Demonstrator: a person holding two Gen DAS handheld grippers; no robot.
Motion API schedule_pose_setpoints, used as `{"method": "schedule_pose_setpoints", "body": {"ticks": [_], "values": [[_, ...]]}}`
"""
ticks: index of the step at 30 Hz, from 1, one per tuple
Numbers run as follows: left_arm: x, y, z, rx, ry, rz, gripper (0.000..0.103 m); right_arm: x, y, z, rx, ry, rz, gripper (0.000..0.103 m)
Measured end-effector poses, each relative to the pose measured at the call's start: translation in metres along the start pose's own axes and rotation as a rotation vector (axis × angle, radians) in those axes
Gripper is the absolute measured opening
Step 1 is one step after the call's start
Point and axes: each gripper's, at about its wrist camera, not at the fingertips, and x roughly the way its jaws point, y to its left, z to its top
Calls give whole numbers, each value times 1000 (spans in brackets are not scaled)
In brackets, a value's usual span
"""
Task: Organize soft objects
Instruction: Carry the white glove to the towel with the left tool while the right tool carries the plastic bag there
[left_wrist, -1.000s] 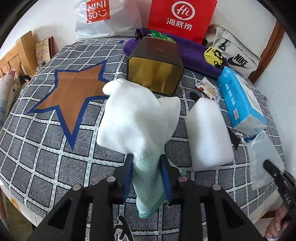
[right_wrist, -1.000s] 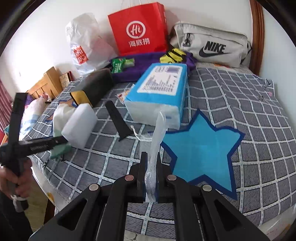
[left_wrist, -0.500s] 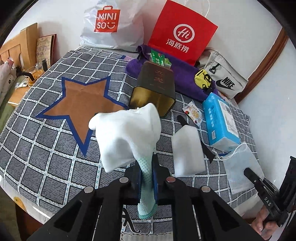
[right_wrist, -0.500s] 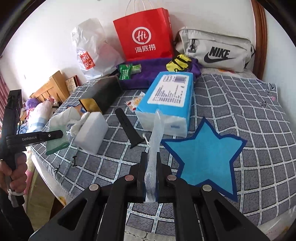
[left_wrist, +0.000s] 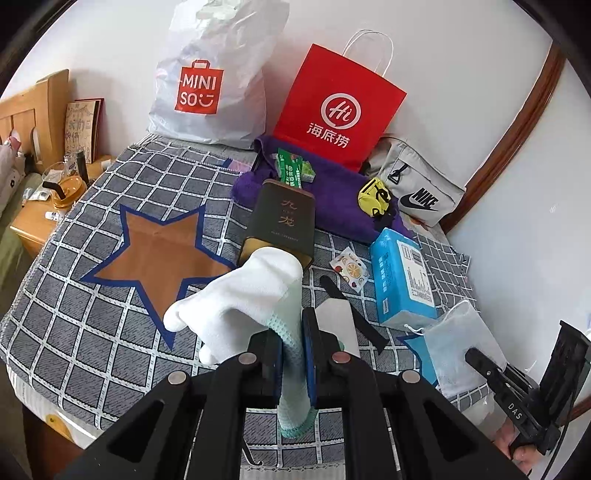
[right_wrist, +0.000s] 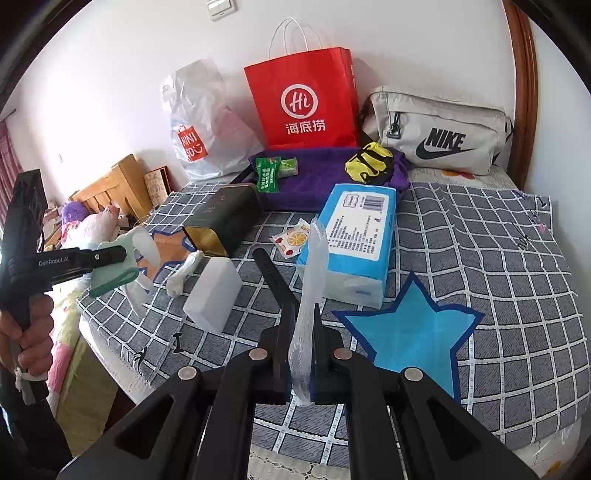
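Note:
My left gripper is shut on the green cuff of a white glove, which hangs in the air above the checked bedspread. From the right wrist view that gripper and glove are at the left, past the bed's edge. My right gripper is shut on a pale blue face mask, seen edge on. In the left wrist view the mask droops from it. A second white glove lies on the bed beside a white foam block.
On the bed lie a brown star patch, a blue star patch, a blue tissue pack, a dark tin, a black strap and a purple towel. Bags line the wall behind.
The left jaws closed on the glove's cuff and lifted the glove off the bed. Both grippers have risen; the mask rose with the right one.

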Motion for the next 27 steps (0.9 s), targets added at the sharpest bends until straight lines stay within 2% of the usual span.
{"method": "schedule_pose_setpoints", "body": {"ticks": [4, 16, 27], "values": [[-5, -5, 9, -7, -1, -31, 10, -7, 1, 6, -6, -16, -2, 6], [-16, -18, 37, 10, -49, -26, 10, -24, -1, 36, -7, -71, 3, 6], [-10, -25, 73, 18, -74, -26, 10, -18, -3, 79, -24, -114, -7, 6]]}}
